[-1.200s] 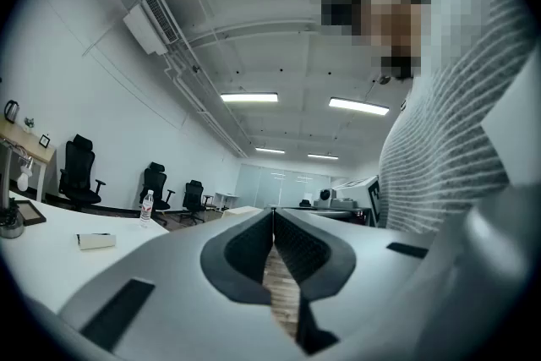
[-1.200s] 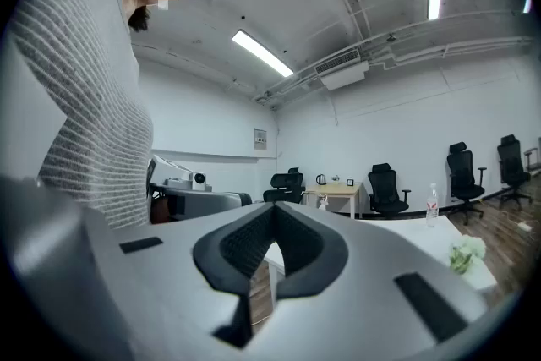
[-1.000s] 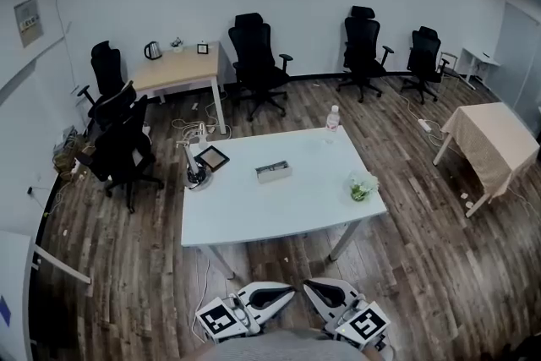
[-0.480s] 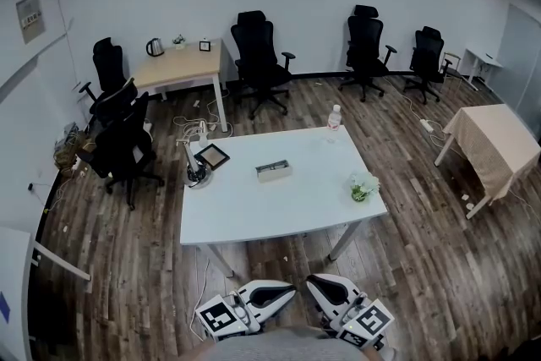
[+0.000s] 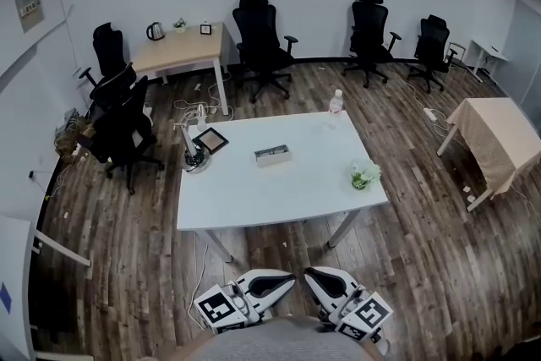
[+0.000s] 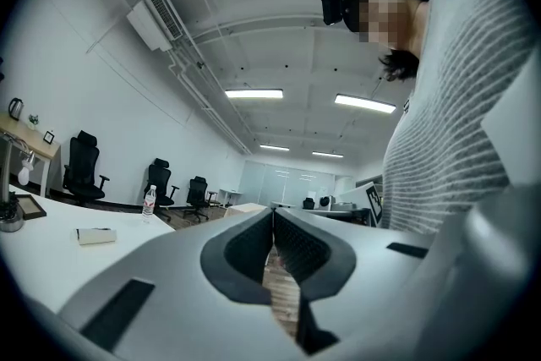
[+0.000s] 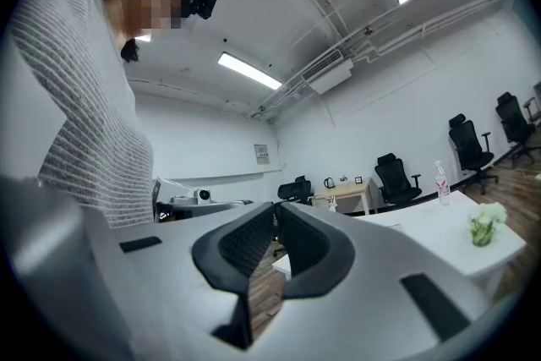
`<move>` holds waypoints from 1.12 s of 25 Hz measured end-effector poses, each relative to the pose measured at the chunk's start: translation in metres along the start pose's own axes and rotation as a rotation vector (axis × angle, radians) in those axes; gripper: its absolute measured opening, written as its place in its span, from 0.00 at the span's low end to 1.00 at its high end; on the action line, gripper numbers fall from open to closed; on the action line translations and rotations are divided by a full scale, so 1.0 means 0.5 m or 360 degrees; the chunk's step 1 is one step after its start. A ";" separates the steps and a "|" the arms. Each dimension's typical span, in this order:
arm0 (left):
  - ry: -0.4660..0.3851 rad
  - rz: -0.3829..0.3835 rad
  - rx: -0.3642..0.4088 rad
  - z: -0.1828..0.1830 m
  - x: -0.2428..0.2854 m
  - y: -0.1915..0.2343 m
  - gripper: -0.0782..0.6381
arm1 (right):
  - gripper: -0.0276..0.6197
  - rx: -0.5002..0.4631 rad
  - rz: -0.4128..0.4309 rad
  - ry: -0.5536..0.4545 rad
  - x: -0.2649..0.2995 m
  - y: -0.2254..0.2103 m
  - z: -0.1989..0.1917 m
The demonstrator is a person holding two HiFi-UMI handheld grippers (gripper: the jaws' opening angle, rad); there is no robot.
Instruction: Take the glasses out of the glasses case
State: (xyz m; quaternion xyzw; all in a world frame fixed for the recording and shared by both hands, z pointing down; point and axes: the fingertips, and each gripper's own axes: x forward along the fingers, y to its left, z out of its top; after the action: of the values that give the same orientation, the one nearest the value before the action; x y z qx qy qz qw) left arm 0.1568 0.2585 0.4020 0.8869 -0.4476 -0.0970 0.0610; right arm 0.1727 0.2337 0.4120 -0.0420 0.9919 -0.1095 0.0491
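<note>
At the far left a black office chair (image 5: 125,134) stands on the wooden floor (image 5: 431,207), and behind it a smaller wooden surface (image 5: 180,55) against the wall carries a kettle (image 5: 155,31). The white surface (image 5: 279,194) fills the middle of the head view. Near its left edge sit a small stand (image 5: 193,158) and a dark-framed tablet (image 5: 211,140). The glasses case (image 5: 273,154) lies alone towards the far middle, well apart from both; it is small in this view, and whether its lid is up is hard to tell. The left gripper view shows the same case (image 6: 95,235) as a pale box flat on the white top. Further right a water bottle (image 5: 336,101) stands upright at the far edge, and a little green plant (image 5: 364,175) sits near the right edge. A surface draped in beige cloth (image 5: 499,135) stands at the right of the room. At the bottom of the head view, close to the person's striped sleeve, the left tool (image 5: 290,277) and the right tool (image 5: 308,274) are held side by side, short of the white surface and well apart from the case. The left tool (image 6: 273,220) has its jaws pressed together with nothing between them, and the right tool (image 7: 275,216) likewise has its jaws together and holds nothing.
</note>
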 end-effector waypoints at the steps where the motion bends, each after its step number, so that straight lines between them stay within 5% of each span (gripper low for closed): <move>1: -0.0002 0.0007 -0.0006 -0.001 -0.001 0.003 0.13 | 0.07 0.0006 -0.0003 0.0002 0.002 -0.005 -0.002; 16: -0.0018 0.0006 0.0010 0.036 -0.014 0.219 0.13 | 0.07 -0.0036 -0.0066 -0.0015 0.187 -0.123 0.006; 28: 0.0115 -0.0244 0.0144 0.101 -0.004 0.482 0.13 | 0.07 -0.0076 -0.0202 -0.0005 0.430 -0.268 0.059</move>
State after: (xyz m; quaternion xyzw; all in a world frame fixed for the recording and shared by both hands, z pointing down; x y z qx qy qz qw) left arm -0.0443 0.1162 0.3999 0.9233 -0.3799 -0.0488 0.0293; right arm -0.0279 0.0771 0.3942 -0.1062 0.9895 -0.0885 0.0425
